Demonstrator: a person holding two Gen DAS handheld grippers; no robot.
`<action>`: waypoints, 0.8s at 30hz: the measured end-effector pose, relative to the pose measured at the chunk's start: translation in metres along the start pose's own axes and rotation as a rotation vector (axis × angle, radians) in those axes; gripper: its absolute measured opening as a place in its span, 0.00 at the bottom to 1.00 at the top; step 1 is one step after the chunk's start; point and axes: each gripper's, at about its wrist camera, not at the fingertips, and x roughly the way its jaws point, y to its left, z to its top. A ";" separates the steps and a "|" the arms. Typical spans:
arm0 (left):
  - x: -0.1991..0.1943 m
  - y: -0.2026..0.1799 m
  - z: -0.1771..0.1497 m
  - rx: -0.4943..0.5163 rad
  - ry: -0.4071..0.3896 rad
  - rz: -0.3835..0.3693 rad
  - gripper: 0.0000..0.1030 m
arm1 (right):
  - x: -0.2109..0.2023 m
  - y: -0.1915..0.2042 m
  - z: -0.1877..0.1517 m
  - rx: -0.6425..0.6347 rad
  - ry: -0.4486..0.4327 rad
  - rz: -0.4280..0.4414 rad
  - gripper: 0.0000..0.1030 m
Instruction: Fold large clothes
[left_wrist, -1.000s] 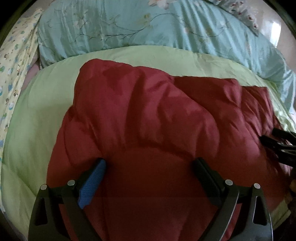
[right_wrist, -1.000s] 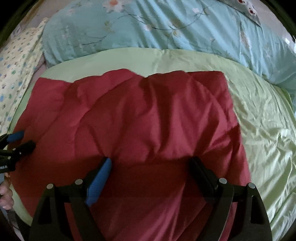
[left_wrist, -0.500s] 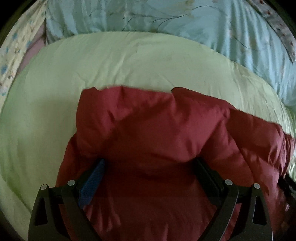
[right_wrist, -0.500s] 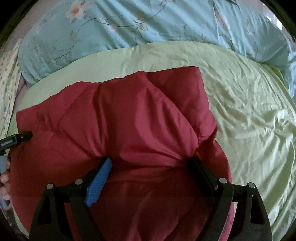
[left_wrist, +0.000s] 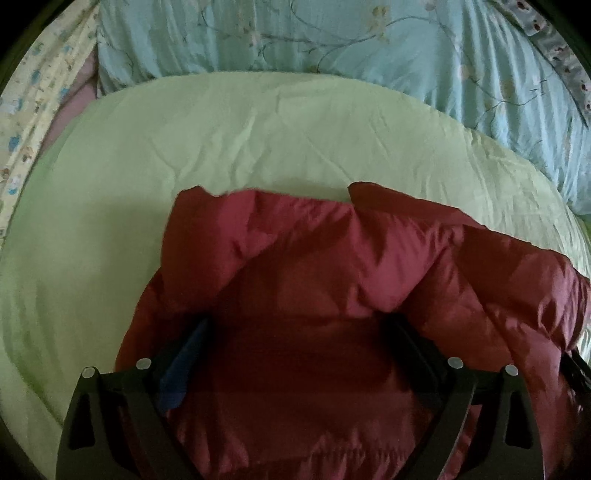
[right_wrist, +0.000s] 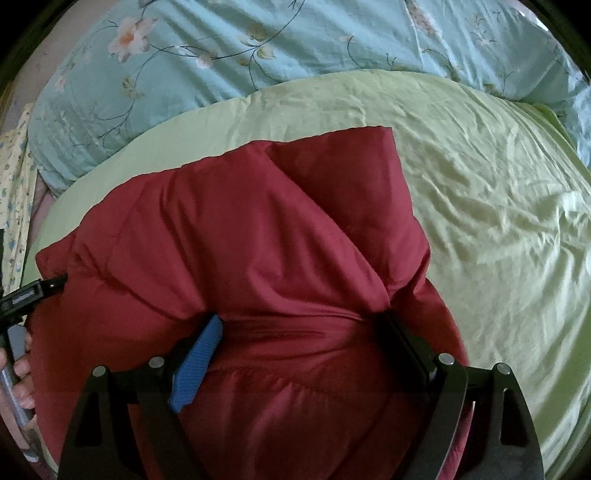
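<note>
A dark red padded garment (left_wrist: 332, 258) lies bunched on a light green quilt (left_wrist: 258, 129). My left gripper (left_wrist: 295, 325) stands over its near part with the jaws wide, and a thick fold of red fabric fills the gap and creases at both fingertips. In the right wrist view the same garment (right_wrist: 240, 229) bulges between the fingers of my right gripper (right_wrist: 300, 317), held the same way. The left gripper's tip (right_wrist: 33, 293) shows at the garment's left edge, with a person's hand (right_wrist: 22, 369) below it.
The green quilt (right_wrist: 480, 184) spreads wrinkled to the right and behind the garment. A pale blue flowered cover (left_wrist: 332, 37) lies heaped along the far side. A yellow patterned sheet (left_wrist: 33, 103) runs down the left edge.
The garment's far edge has drawn toward both cameras and bunched up, so more green quilt shows behind it. Both grippers have shifted across the bed and rolled a little.
</note>
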 end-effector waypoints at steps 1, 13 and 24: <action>-0.007 -0.001 -0.004 0.010 -0.012 0.007 0.89 | 0.000 0.000 0.000 0.000 -0.001 0.001 0.85; -0.085 -0.017 -0.084 0.095 -0.120 0.025 0.89 | -0.004 -0.007 -0.003 0.040 -0.018 -0.010 0.85; -0.142 -0.019 -0.115 0.145 -0.159 -0.001 0.89 | -0.035 -0.011 -0.017 0.077 -0.075 -0.001 0.85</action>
